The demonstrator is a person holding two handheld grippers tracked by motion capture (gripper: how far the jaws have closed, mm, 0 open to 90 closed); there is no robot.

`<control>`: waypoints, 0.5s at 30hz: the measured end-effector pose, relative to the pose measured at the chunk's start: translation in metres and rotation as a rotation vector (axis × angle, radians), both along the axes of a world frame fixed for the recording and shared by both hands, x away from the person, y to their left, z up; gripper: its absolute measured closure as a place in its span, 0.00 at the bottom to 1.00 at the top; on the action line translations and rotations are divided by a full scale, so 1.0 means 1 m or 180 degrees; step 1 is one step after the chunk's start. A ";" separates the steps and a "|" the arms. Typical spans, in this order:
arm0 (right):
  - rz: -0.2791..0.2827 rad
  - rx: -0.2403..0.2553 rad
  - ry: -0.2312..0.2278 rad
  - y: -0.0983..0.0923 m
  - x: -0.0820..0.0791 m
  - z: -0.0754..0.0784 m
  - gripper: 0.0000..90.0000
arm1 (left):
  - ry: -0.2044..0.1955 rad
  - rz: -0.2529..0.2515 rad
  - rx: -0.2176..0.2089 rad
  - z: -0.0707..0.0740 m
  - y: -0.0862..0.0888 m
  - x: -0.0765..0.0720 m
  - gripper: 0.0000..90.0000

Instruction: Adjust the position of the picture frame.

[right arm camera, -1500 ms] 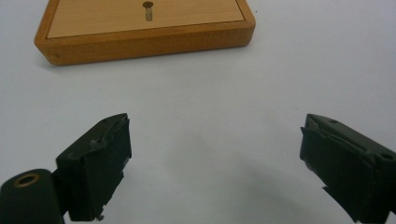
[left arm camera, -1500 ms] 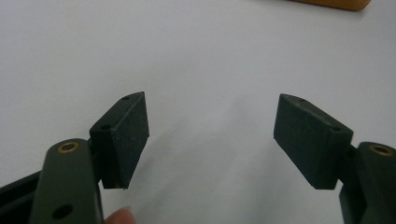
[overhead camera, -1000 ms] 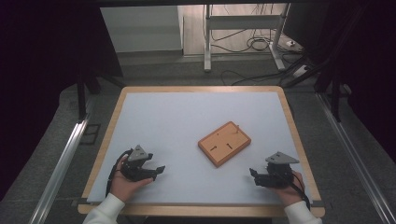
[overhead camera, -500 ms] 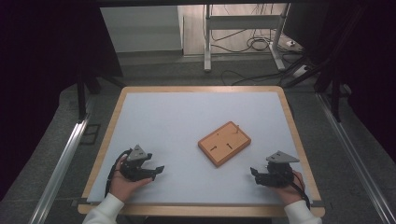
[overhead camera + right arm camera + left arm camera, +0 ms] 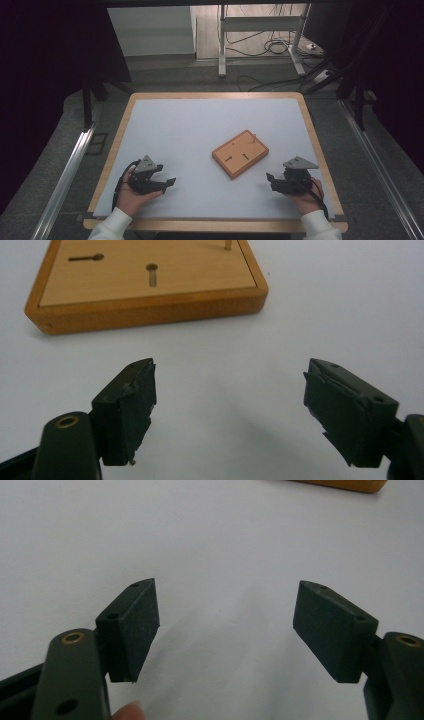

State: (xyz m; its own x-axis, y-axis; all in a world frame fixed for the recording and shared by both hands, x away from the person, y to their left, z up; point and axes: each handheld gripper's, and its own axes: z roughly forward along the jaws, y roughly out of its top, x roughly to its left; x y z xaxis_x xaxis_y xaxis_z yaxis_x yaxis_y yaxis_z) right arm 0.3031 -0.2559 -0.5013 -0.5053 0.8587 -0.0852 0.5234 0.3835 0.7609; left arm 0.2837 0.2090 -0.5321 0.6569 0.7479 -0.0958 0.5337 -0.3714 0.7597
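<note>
An orange wooden board with two keyhole slots and a thin upright peg lies flat on the white table, right of centre. In the right gripper view the board lies just ahead of the jaws. My left gripper rests near the front left of the table, held by a hand, open with nothing between its pads. My right gripper rests near the front right, a short way from the board's near corner, also open and holding nothing.
The table has a wooden rim. Beyond its far edge stand a metal frame and loose cables on the floor. Metal rails run along both sides of the table.
</note>
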 end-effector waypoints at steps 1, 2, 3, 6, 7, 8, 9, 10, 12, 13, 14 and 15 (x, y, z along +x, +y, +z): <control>0.0009 0.0012 -0.0008 0.002 0.001 0.002 0.26 | 0.0004 0.0000 0.0003 0.000 0.000 0.000 0.29; 0.0016 0.0018 -0.0012 0.003 0.002 0.003 0.26 | 0.0009 -0.0009 0.0008 -0.001 0.000 0.001 0.29; 0.0021 0.0030 -0.0011 0.005 0.004 0.005 0.27 | 0.0020 -0.0013 0.0004 -0.001 0.000 0.001 0.29; 0.0048 0.0020 -0.0035 0.010 0.009 0.008 0.28 | 0.0028 -0.0012 0.0012 -0.001 0.000 0.002 0.29; 0.0056 0.0024 -0.0042 0.012 0.011 0.009 0.28 | 0.0028 -0.0010 0.0013 -0.001 -0.001 0.002 0.29; 0.0056 0.0024 -0.0042 0.012 0.011 0.009 0.28 | 0.0028 -0.0010 0.0013 -0.001 -0.001 0.002 0.29; 0.0073 0.0008 -0.0041 0.016 0.015 0.011 0.28 | 0.0028 -0.0005 0.0022 -0.002 -0.001 0.001 0.29; 0.0079 0.0010 -0.0034 0.017 0.017 0.011 0.28 | 0.0028 -0.0005 0.0025 -0.001 -0.001 0.001 0.29; 0.0084 0.0009 -0.0012 0.021 0.022 0.013 0.28 | 0.0022 -0.0012 0.0046 -0.001 -0.001 0.000 0.29; 0.0087 0.0002 -0.0010 0.022 0.023 0.013 0.28 | 0.0020 -0.0006 0.0043 -0.001 0.000 0.000 0.29; 0.0103 -0.0007 -0.0017 0.025 0.026 0.014 0.28 | 0.0018 0.0008 0.0030 -0.001 -0.001 0.000 0.29; 0.0108 -0.0002 -0.0020 0.026 0.027 0.015 0.28 | 0.0021 0.0007 0.0036 -0.001 0.000 0.000 0.29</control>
State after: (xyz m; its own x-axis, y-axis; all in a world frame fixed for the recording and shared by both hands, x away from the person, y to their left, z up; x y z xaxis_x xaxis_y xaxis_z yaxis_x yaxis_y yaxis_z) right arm 0.3301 -0.2296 -0.4863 -0.5336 0.8410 -0.0889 0.5053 0.4014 0.7639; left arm 0.2834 0.2089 -0.5327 0.6546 0.7504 -0.0916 0.5394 -0.3788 0.7520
